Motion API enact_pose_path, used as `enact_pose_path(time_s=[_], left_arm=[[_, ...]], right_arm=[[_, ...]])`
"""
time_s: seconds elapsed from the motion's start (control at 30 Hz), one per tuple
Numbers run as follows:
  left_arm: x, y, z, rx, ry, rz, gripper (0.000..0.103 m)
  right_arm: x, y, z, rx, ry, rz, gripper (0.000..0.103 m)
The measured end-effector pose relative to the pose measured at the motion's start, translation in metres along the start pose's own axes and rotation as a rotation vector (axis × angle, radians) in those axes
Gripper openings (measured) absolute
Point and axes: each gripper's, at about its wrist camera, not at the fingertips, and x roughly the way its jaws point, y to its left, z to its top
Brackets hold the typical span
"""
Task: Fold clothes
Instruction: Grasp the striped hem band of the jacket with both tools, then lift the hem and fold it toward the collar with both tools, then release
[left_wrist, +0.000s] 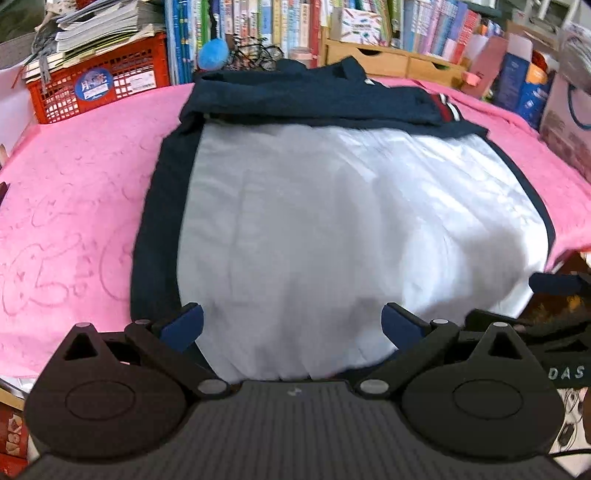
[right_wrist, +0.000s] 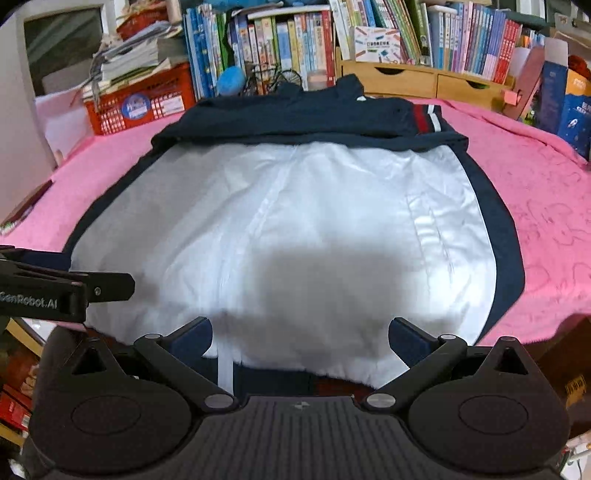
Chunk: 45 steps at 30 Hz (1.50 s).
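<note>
A navy jacket with a white lining (left_wrist: 332, 221) (right_wrist: 295, 221) lies spread on the pink blanket, lining up, near hem toward me. Its navy sleeves are folded across the far end, a red and white striped cuff (left_wrist: 447, 109) (right_wrist: 426, 118) showing at the right. My left gripper (left_wrist: 291, 325) is open, hovering over the near left part of the hem with nothing between its fingers. My right gripper (right_wrist: 301, 339) is open too, over the near hem further right. The left gripper's black body (right_wrist: 66, 291) shows at the left edge of the right wrist view.
The pink blanket (left_wrist: 74, 203) (right_wrist: 546, 229) covers the table around the jacket. At the back stand a red crate (left_wrist: 99, 88) stacked with papers, a bookshelf (right_wrist: 288, 44), wooden drawers (right_wrist: 413, 79) and boxes (left_wrist: 524, 85) at the right.
</note>
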Motion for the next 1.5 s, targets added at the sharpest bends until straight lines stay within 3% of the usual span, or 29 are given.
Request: enact_pose_path(time_s=[0.17, 0.6, 0.77, 1.03, 1.17, 1.3, 1.4, 1.43, 1.5], left_arm=[[-0.007, -0.009, -0.018, 0.014, 0.002, 0.010, 0.103], [-0.059, -0.016, -0.074, -0.010, -0.102, 0.046, 0.103], [-0.047, -0.008, -0.081, -0.013, -0.062, 0.079, 0.103], [-0.038, -0.001, -0.095, -0.013, -0.033, 0.053, 0.103], [-0.020, 0.000, -0.102, 0.043, -0.058, 0.083, 0.103], [0.014, 0.005, -0.108, 0.060, 0.013, 0.102, 0.103], [0.023, 0.010, -0.108, 0.027, 0.048, 0.095, 0.103], [0.022, 0.011, -0.108, 0.021, 0.046, 0.092, 0.103], [0.018, 0.011, -0.109, 0.021, 0.030, 0.090, 0.103]], right_arm=[[-0.011, 0.005, -0.013, 0.004, -0.002, 0.015, 0.103], [-0.076, 0.020, -0.070, -0.098, -0.142, 0.010, 0.103], [-0.074, 0.022, -0.082, -0.146, -0.148, 0.003, 0.103], [-0.061, 0.020, -0.091, -0.132, -0.119, 0.026, 0.103], [-0.041, 0.025, -0.107, -0.279, -0.212, -0.088, 0.103], [0.005, 0.038, -0.133, -0.491, -0.176, -0.254, 0.103], [0.033, 0.042, -0.144, -0.611, -0.179, -0.232, 0.103], [0.043, 0.043, -0.144, -0.622, -0.178, -0.243, 0.101], [0.059, 0.047, -0.139, -0.636, -0.169, -0.310, 0.087]])
